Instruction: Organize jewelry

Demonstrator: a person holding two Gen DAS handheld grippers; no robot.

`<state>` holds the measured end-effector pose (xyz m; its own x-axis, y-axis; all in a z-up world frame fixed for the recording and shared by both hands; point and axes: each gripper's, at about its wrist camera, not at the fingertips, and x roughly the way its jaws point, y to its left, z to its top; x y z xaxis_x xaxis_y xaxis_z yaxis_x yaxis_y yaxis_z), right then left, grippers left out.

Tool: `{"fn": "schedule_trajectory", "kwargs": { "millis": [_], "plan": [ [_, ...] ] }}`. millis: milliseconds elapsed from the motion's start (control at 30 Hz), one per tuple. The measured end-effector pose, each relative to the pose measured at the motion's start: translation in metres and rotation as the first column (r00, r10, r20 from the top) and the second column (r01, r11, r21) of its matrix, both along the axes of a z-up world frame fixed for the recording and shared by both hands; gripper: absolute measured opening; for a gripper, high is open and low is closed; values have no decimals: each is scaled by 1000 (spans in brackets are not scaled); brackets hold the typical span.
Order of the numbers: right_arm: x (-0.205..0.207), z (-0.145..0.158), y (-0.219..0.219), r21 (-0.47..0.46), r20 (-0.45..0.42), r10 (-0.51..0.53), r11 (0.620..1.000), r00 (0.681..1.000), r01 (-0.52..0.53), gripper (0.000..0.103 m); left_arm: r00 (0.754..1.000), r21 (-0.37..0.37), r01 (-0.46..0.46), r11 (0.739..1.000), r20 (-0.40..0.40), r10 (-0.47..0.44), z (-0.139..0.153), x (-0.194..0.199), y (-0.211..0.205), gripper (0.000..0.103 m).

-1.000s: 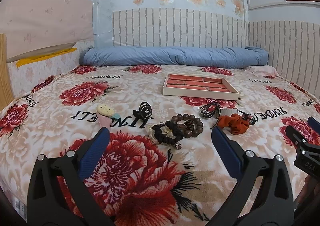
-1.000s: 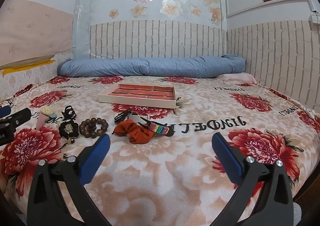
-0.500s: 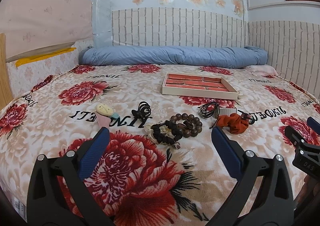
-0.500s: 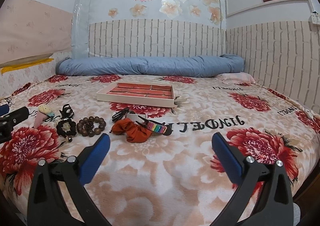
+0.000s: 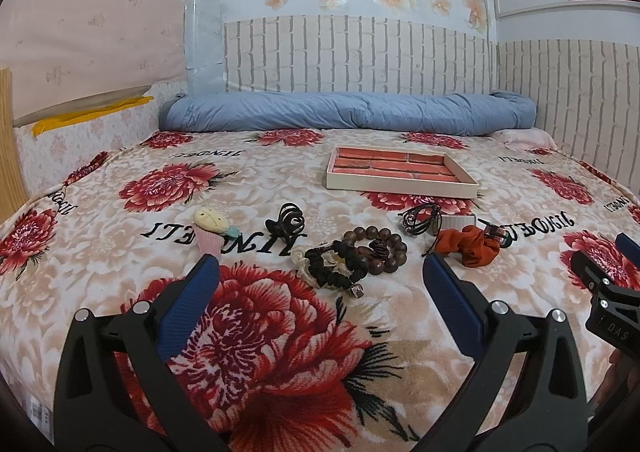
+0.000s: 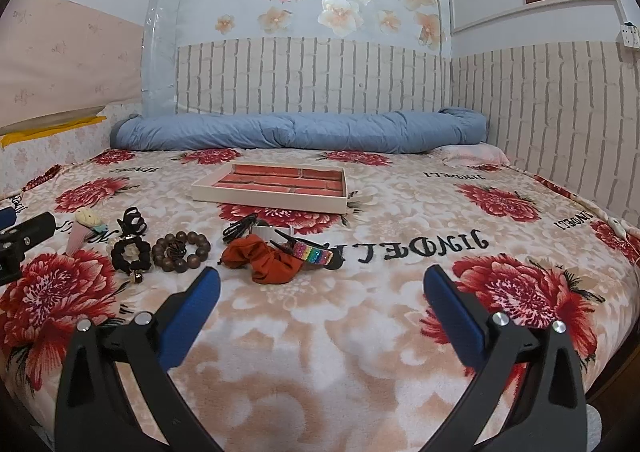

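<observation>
Hovering low over the near part of the floral blanket (image 5: 280, 352), the left gripper (image 5: 320, 272) is holding its blue-padded jaws spread wide with nothing between them; the right gripper (image 6: 320, 280) is doing the same further right, also gripping nothing. Open blanket is lying between each gripper and the row of items, and wide bare blanket is stretching to the right of the row toward the brick-pattern wall.

Across the middle, from left to right, are sitting a cupcake-shaped clip (image 5: 210, 230), a black claw clip (image 5: 286, 221), a black scrunchie (image 5: 334, 268) touching a wooden bead bracelet (image 5: 378, 250), a black cord (image 5: 420, 217), an orange scrunchie (image 5: 468, 248) and a rainbow glitter clip (image 6: 312, 254) just beside it. Farther back, apart from the row, the compartmented tray (image 5: 400, 187) is resting with its red-lined sections showing no jewelry. A rolled blue quilt (image 5: 348, 111) is bounding the far edge.

Compared with a second ago, both views are sitting slightly nearer the items, and the jaws are keeping the same spread; the items are lying as before.
</observation>
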<state>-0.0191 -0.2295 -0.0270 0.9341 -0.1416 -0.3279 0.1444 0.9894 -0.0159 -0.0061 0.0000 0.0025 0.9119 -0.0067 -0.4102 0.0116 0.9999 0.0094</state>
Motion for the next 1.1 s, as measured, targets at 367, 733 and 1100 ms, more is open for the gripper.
{"fn": "schedule_trajectory", "kwargs": {
  "millis": [367,733,1100],
  "plan": [
    [0,-4,0,1,0,-5,1000,1000,5,99,1000,4,-3,1000,1,3,-1,0,2,98],
    [1,-6,-1,3,-3,-5,1000,1000,5,99,1000,7,-4,1000,-5,4,-3,0,2,98],
    [1,-8,-1,1,-5,-10,1000,1000,10,99,1000,13,11,1000,-26,-11,-7,6,0,98]
  ]
}}
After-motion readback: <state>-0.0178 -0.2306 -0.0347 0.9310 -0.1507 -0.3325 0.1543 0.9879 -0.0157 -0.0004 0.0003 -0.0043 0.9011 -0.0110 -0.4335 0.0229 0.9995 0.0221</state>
